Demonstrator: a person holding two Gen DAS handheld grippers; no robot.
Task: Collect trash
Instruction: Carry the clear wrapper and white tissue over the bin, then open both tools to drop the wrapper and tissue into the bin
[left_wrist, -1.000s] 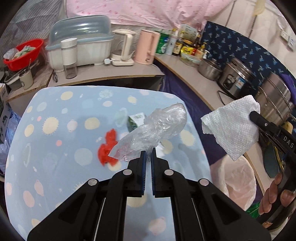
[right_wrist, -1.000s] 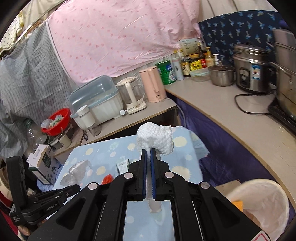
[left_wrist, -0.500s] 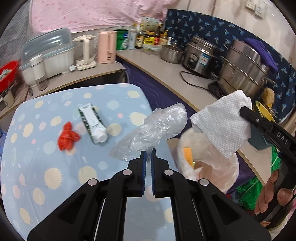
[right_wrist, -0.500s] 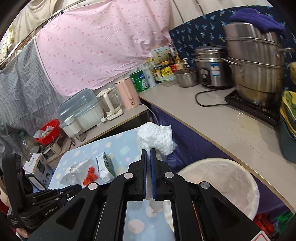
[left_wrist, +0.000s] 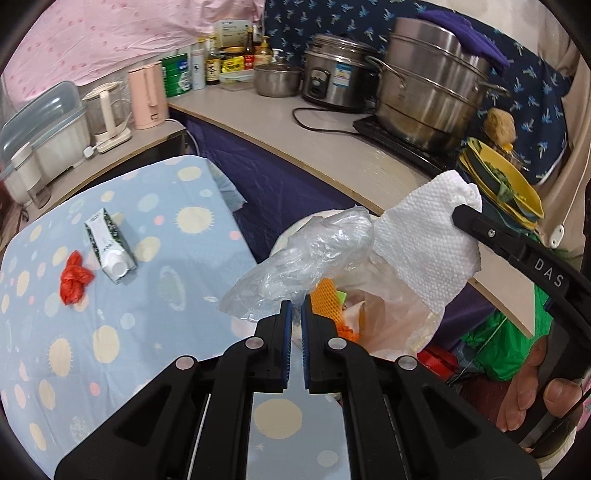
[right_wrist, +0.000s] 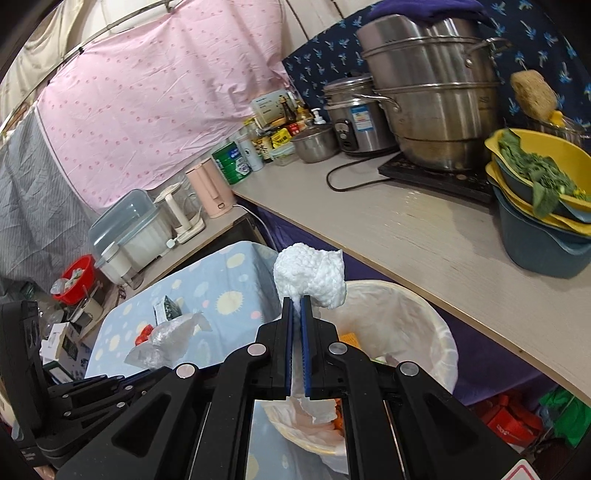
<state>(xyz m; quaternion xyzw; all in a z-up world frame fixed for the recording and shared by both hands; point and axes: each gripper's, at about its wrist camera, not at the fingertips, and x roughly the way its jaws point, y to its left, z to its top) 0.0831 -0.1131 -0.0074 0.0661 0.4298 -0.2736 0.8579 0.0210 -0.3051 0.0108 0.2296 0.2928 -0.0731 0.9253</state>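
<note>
My left gripper (left_wrist: 295, 314) is shut on a crumpled clear plastic bag (left_wrist: 306, 258) and holds it over the near rim of the lined trash bin (left_wrist: 391, 317). My right gripper (right_wrist: 297, 306) is shut on a white paper towel (right_wrist: 310, 275); in the left wrist view the towel (left_wrist: 424, 243) hangs above the bin. In the right wrist view the bin (right_wrist: 439, 332) sits just below the towel. A red scrap (left_wrist: 74, 278) and a small milk carton (left_wrist: 109, 245) lie on the blue dotted table (left_wrist: 110, 332).
A long counter (right_wrist: 424, 236) runs right of the bin with a steel steamer pot (right_wrist: 432, 92), a rice cooker (right_wrist: 354, 118), stacked bowls (right_wrist: 543, 206) and bottles. A pink kettle (left_wrist: 147, 94) and dish box (left_wrist: 40, 122) stand behind the table.
Both grippers have swung right from over the table to above the trash bin, each still holding its piece. The bin now lies directly below them.
</note>
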